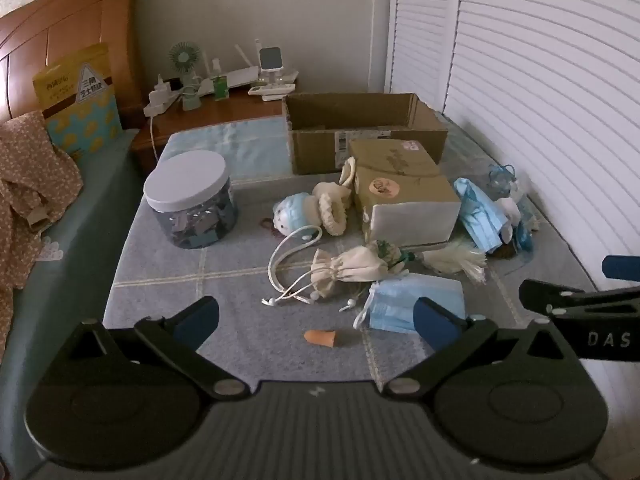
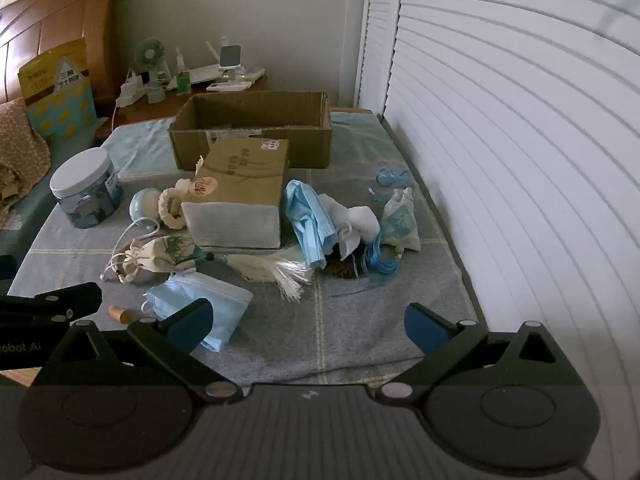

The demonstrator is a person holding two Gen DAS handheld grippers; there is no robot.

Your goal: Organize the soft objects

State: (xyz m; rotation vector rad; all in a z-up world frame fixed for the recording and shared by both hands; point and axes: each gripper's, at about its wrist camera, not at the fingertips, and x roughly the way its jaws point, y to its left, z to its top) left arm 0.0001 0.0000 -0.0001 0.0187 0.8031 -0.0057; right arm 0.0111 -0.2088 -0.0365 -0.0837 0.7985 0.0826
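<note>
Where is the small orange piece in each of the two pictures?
Left wrist view: the orange piece lies low in the middle, on the mat between the open tongs.
Right wrist view: the piece is at lower left, partly hidden.
Shared landmark: the folded blue mask beside it.

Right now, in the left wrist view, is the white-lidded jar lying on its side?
No, the white-lidded jar stands upright on the grey blanket, its lid facing up.

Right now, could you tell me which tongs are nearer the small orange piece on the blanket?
Left. The left tongs hang open right around the small orange piece; the right tongs sit off to its right.
</note>
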